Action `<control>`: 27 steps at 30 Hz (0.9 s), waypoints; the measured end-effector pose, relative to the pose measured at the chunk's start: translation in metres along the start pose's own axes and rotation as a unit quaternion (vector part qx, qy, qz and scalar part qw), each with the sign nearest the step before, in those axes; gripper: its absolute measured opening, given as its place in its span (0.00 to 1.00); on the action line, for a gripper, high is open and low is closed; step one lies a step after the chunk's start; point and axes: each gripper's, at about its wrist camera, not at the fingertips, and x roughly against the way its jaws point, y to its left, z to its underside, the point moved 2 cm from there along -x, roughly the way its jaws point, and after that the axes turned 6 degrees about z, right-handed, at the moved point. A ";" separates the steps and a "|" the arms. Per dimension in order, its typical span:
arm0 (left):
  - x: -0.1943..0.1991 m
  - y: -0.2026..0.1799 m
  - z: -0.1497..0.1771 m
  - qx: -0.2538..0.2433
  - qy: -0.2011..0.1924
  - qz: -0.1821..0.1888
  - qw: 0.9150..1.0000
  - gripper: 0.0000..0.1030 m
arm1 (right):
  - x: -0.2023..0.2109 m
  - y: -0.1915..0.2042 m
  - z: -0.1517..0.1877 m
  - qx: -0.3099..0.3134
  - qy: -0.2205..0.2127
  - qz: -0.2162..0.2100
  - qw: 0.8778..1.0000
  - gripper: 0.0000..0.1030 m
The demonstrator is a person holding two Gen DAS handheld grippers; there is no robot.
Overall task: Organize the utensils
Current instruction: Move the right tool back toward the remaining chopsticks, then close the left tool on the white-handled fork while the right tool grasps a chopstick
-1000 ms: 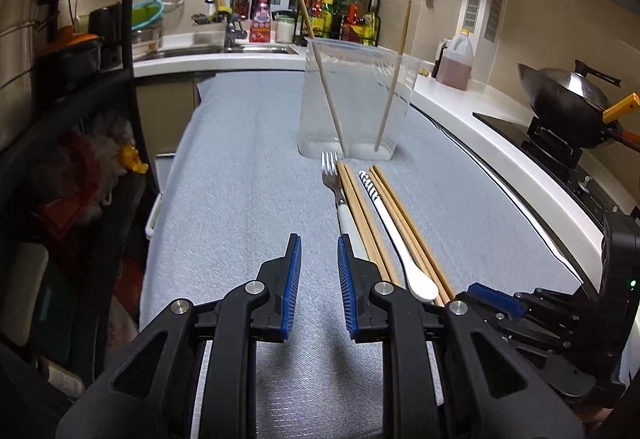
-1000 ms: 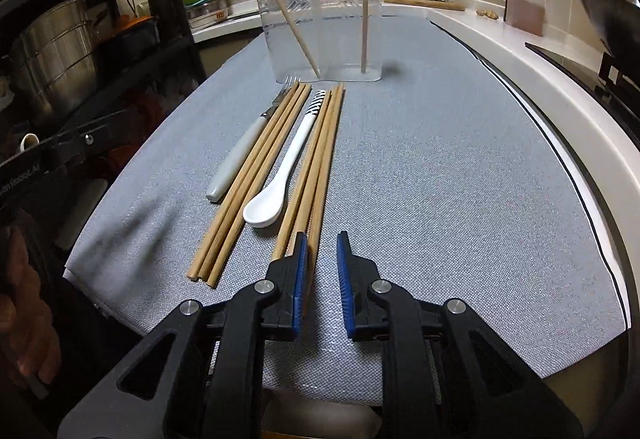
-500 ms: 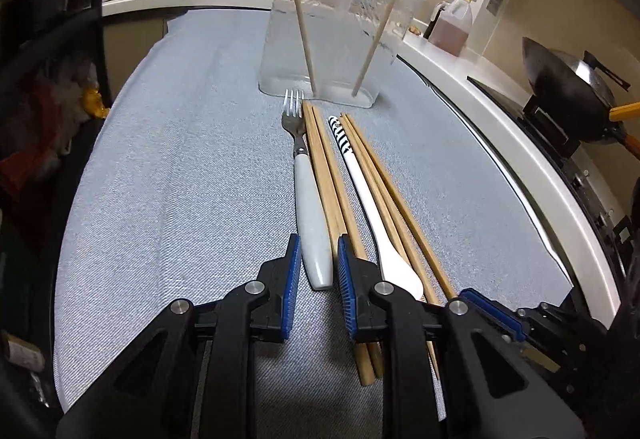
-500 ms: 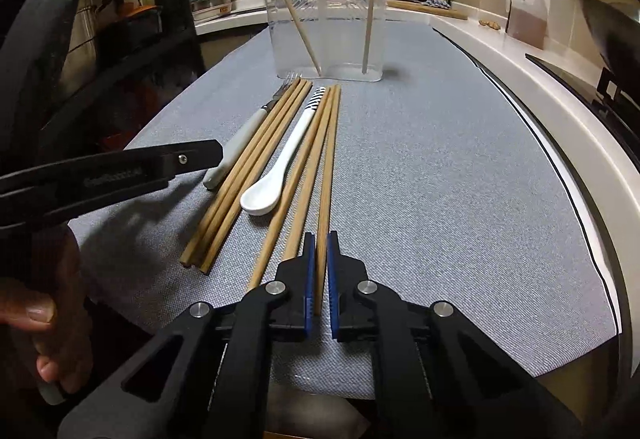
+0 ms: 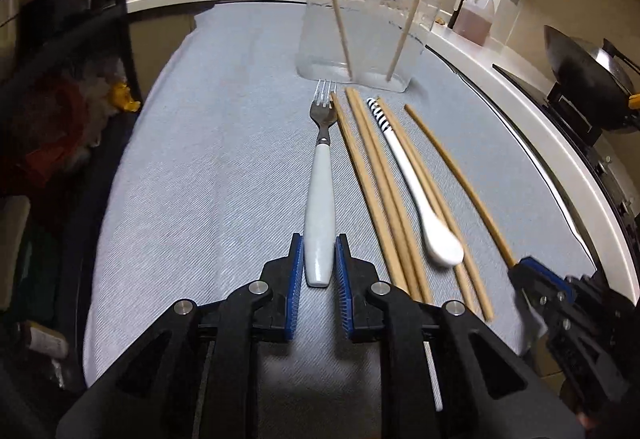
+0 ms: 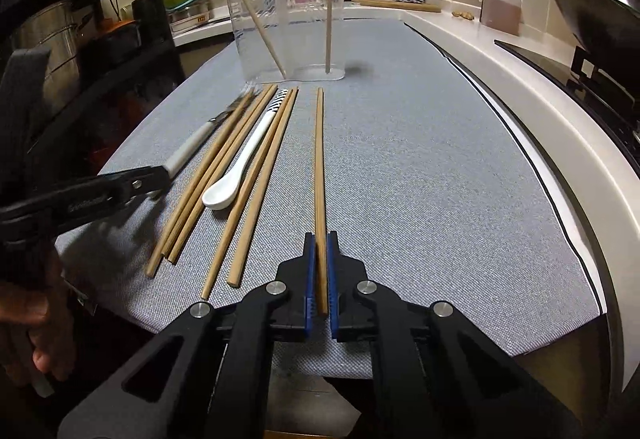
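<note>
A fork (image 5: 320,191) with a white handle lies on the grey mat (image 5: 200,179). My left gripper (image 5: 318,239) is closing on the handle's near end, its pads against both sides; the left gripper (image 6: 156,179) also shows in the right wrist view. My right gripper (image 6: 319,237) is shut on the near end of one wooden chopstick (image 6: 319,159), which lies apart to the right of the others. Several more chopsticks (image 5: 372,175) and a white spoon (image 5: 420,199) lie between fork and held chopstick. The clear container (image 5: 368,39) beyond holds two chopsticks.
A white counter edge (image 6: 540,111) runs along the mat's right side, with a stove and a wok (image 5: 588,59) beyond. A dark shelf rack (image 6: 80,39) stands to the left. An oil jug (image 6: 500,3) and the sink area sit behind the container.
My left gripper came down and forward around the fork's handle end. My right gripper shut on one chopstick and slid it to the right, away from the row.
</note>
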 end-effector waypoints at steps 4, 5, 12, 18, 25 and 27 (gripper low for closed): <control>0.006 0.001 0.007 -0.001 -0.003 -0.013 1.000 0.18 | 0.000 -0.001 0.003 -0.002 0.000 -0.002 1.000 0.11; 0.005 -0.002 0.007 -0.010 -0.005 -0.018 1.000 0.19 | 0.000 -0.002 0.003 -0.003 -0.001 -0.003 1.000 0.12; -0.002 -0.018 0.004 -0.046 -0.016 -0.044 0.998 0.34 | -0.003 0.001 0.003 0.003 -0.009 -0.002 1.000 0.16; -0.004 -0.018 0.003 -0.049 -0.025 -0.057 0.997 0.34 | -0.003 0.002 0.004 0.003 -0.015 -0.001 1.000 0.16; -0.004 -0.019 0.005 -0.056 -0.032 -0.066 0.996 0.33 | -0.003 0.003 0.005 0.003 -0.023 0.003 1.000 0.16; -0.004 -0.019 0.005 -0.055 -0.033 -0.067 0.996 0.30 | -0.003 0.003 0.005 0.004 -0.024 0.004 1.000 0.15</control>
